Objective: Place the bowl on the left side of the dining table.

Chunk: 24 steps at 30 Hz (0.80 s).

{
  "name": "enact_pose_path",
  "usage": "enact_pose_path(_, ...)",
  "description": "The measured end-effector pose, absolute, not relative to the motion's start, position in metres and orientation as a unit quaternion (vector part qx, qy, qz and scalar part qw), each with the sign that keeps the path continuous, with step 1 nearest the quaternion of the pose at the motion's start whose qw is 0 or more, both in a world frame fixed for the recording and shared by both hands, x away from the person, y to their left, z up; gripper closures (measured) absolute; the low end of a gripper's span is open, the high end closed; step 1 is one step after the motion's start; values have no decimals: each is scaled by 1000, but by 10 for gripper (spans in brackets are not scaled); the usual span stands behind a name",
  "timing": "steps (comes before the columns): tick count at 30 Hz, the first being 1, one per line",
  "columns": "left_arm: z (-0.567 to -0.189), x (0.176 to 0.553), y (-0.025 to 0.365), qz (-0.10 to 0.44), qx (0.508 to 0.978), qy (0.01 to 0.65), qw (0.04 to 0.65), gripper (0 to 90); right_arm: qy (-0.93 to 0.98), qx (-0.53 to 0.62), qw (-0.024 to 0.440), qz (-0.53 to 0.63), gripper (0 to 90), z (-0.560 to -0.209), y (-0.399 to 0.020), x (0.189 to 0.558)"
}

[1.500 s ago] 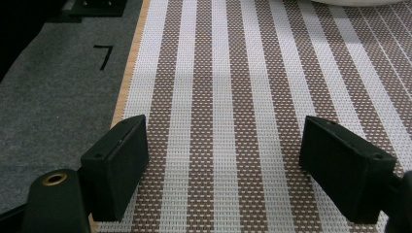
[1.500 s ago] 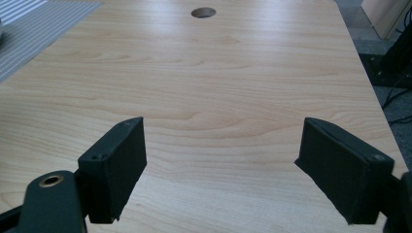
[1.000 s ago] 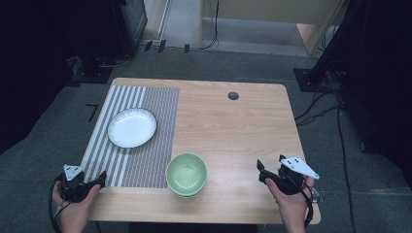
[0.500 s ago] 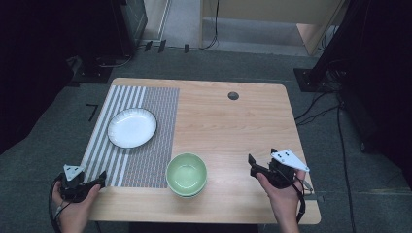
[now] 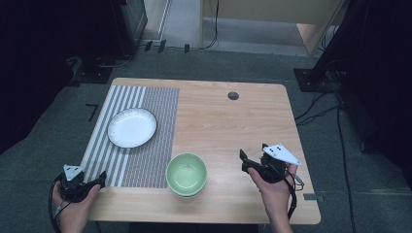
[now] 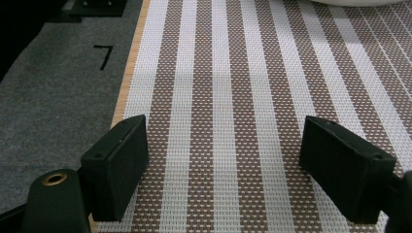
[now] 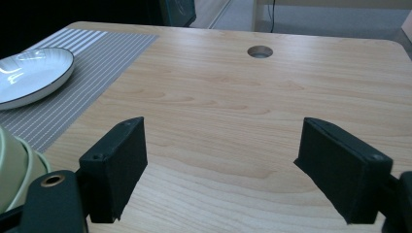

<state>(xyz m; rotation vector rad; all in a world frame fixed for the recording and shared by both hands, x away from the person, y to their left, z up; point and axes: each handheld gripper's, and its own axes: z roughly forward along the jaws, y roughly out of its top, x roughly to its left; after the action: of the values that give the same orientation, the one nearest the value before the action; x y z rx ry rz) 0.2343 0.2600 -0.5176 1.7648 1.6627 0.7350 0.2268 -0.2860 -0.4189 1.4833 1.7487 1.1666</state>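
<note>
Status: your right gripper (image 5: pixel 246 162) is over bare wood at the near right of the tabletop (image 5: pixel 233 121), jaws spread wide, nothing between them; the right gripper view confirms it, just grain between the pads (image 7: pixel 116 167). Your left gripper (image 5: pixel 94 182) sits at the near left corner over the striped placemat (image 5: pixel 145 131), jaws also wide apart and empty.

Target looks like the green bowl (image 5: pixel 186 174); near edge of the tabletop, roughly centre, overlapping the mat's right border. It lies directly left of your right gripper, close but not touching; in the right gripper view its rim (image 7: pixel 14 165) cuts in at the far left, so the jaws point past it, away toward the far side. Right hand is nearer than left, imo; left has more mat to cross.

Bowl is round, so no long axis to line up with; what matters is yaw. You'd need to swing the right gripper leftward so one jaw goes inside the rim and one outside.

White plate (image 5: pixel 132 127) sits farther back on the mat, well apart from the bowl; not in the way.
</note>
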Motion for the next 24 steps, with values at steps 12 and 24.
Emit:
enact_pose_path(12, -512, 233, 256, 270, 652, 635, 314, 171, 666, 534, 272, 444, 180, -419, -265, 220)
enact_pose_path(24, -488, 230, 228, 279, 658, 605, 351, 171, 679, 520, 263, 447, 181, -422, -249, 217)
